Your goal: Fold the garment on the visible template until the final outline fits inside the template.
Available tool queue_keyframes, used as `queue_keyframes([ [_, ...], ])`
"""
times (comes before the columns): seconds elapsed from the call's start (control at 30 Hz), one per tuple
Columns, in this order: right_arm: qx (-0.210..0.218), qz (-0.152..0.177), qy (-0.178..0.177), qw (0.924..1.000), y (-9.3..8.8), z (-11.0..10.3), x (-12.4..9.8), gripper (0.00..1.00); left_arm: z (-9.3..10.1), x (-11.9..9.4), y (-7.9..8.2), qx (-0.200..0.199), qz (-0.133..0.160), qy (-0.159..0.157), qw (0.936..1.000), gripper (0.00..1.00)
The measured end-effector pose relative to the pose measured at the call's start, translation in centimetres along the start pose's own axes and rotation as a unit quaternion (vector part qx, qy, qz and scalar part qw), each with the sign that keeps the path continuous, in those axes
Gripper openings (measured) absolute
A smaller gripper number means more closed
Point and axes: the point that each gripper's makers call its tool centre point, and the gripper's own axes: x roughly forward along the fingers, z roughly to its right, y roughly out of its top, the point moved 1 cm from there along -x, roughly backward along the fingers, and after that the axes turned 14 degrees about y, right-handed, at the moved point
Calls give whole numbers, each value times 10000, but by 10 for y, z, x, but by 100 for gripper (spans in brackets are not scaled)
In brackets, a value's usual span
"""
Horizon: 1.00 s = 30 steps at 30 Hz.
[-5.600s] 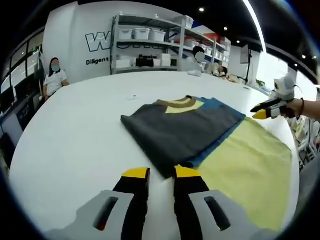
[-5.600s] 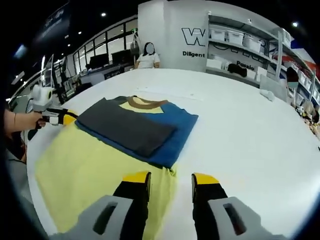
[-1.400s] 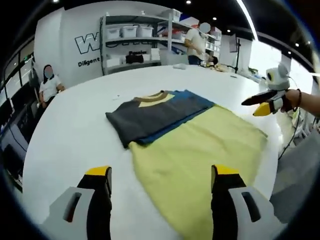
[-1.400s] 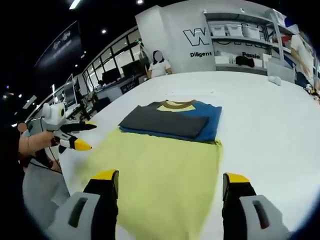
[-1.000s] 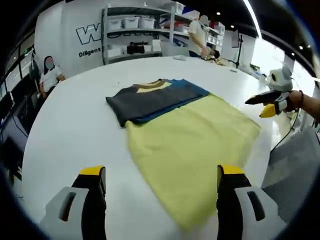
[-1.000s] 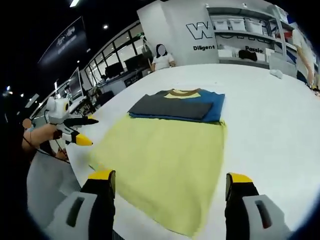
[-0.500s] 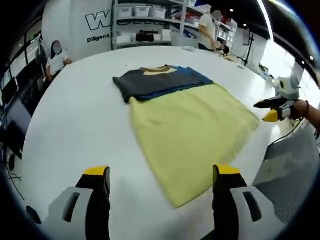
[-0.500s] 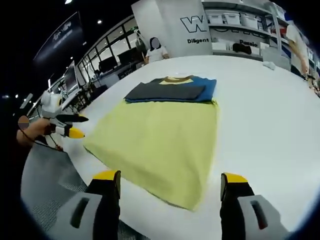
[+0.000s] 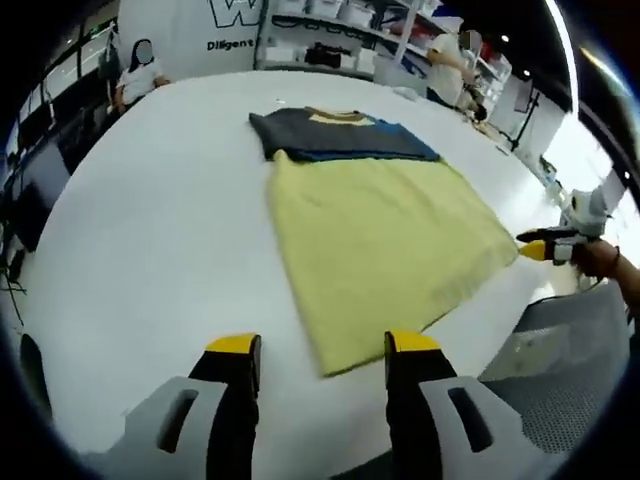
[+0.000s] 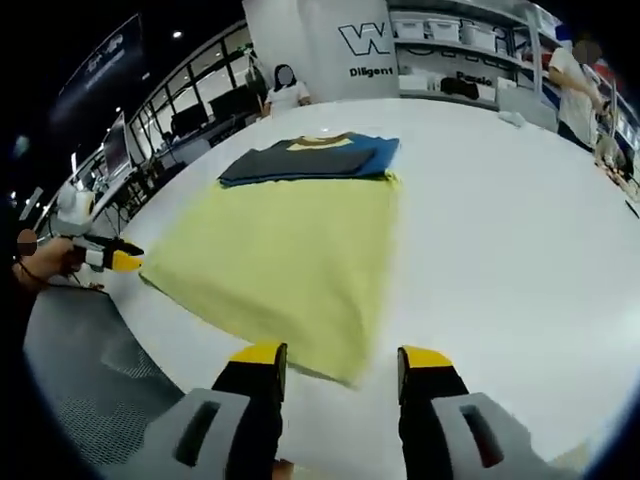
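The garment lies flat on the white table (image 9: 150,220). Its grey and blue top (image 9: 340,140), with a brown collar, is folded at the far end. A broad yellow part (image 9: 380,240) spreads toward me. My left gripper (image 9: 322,345) is open, and a near corner of the yellow hem (image 9: 330,365) sits between its jaws. My right gripper (image 10: 342,357) is open around the other near hem corner (image 10: 345,375). The garment's top (image 10: 310,158) and yellow part (image 10: 280,250) lie beyond it. Each gripper also appears in the other's view: the right gripper (image 9: 545,248) and the left gripper (image 10: 110,258), each held by a hand.
The table's near edge runs just under both grippers, with grey mesh flooring (image 10: 90,380) below it. Shelves with bins (image 10: 470,50) stand at the back. One person sits at the far side (image 9: 140,75) and another stands by the shelves (image 9: 450,65).
Both grippers have pulled back to the garment's near hem, each now at one corner. Their jaws have narrowed from wide apart to a smaller gap. The garment has not moved.
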Motion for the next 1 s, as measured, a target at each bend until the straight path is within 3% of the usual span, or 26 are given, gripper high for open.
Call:
queue_keyframes([
  [0.13, 116, 61, -76, 9999, -1, 3, -2, 34, 3, -1, -7, 153, -17, 25, 9999, 37],
  [0.47, 96, -53, -194, 9998, -6, 5, -2, 23, 6, 1, -7, -83, -142, 71, 9998, 23],
  [0.6, 52, -140, -211, 9997, -9, 5, 0, 15, 12, 0, -7, -175, -233, -69, 9996, 15],
  [0.8, 2, -197, -241, 9995, -9, 4, 2, 6, 7, 1, -6, -220, -182, 37, 9996, 8],
  [1.0, -110, -263, -297, 9992, -8, 7, 3, 3, 2, 3, -7, -213, -180, 130, 9995, 2],
])
